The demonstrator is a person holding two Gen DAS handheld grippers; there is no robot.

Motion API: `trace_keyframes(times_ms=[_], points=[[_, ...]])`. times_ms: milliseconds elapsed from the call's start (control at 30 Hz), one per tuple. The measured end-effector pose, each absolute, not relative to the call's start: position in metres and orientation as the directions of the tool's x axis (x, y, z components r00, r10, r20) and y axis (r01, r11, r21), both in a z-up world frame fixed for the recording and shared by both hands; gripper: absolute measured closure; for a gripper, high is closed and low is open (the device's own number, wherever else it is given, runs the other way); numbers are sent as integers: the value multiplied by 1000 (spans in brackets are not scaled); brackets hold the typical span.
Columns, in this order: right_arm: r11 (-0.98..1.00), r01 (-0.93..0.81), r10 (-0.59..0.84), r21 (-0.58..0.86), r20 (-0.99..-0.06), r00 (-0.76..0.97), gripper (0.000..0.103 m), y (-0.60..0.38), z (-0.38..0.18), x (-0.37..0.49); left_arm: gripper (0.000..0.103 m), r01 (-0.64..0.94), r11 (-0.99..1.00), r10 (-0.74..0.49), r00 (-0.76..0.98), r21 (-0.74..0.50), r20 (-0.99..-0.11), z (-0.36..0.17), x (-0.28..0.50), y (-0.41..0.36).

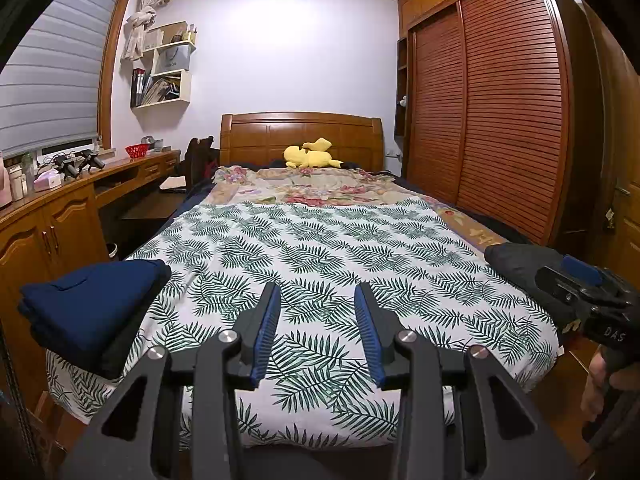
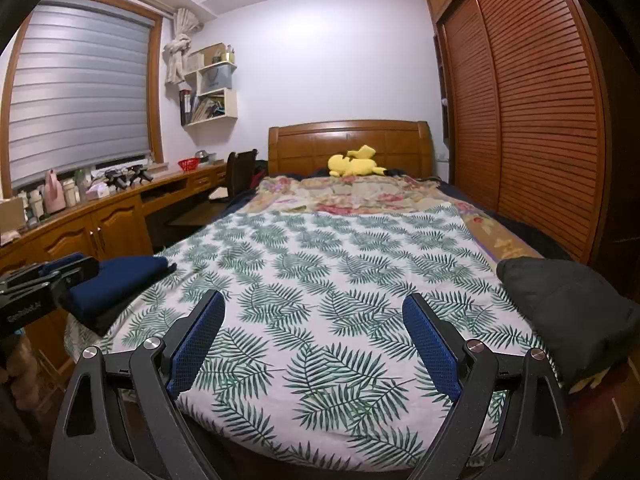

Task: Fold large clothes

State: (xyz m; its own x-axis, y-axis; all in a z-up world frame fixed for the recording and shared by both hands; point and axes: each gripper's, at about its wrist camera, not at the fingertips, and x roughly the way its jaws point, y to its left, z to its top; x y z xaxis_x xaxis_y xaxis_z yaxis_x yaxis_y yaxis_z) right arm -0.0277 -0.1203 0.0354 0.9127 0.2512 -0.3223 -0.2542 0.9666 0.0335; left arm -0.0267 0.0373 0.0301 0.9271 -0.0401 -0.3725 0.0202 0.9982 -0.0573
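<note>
**Both grippers parked at the foot of the bed, nothing picked up**

Closest in, the left hand-held gripper (image 1: 316,292) is seen with its blue-padded fingers parted a moderate way, nothing pinched between them, hovering over the near edge of the leaf-print sheet (image 1: 320,248). The right hand-held gripper (image 2: 314,304) is spread noticeably wider, also with nothing held, above the same sheet (image 2: 328,264).

Just past the fingers, a folded navy garment (image 1: 92,300) is stacked on top of a darker folded piece at the bed's near left corner; it's also caught in the right view (image 2: 120,284), with the left gripper's body in front of it. Over at the near right corner a dark grey garment (image 2: 568,312) is lumped up, unfolded, partly hanging off the edge. In the left view it (image 1: 516,260) is partly covered by the right gripper's body.

Further back, a floral blanket (image 1: 312,186) is laid across the upper bed, and a yellow plush toy (image 1: 310,154) is propped against the wooden headboard (image 1: 300,130). A slatted wardrobe (image 2: 540,120) is on the right, a long wooden table (image 2: 120,208) under the window on the left.
</note>
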Motion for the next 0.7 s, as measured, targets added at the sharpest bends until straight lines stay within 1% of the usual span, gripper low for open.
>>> trace_keyframes(times_ms=[700], points=[[966, -254, 252, 35, -325, 912, 11, -119, 34, -29, 65, 15, 999, -34, 926, -51, -376, 31, -28, 38]])
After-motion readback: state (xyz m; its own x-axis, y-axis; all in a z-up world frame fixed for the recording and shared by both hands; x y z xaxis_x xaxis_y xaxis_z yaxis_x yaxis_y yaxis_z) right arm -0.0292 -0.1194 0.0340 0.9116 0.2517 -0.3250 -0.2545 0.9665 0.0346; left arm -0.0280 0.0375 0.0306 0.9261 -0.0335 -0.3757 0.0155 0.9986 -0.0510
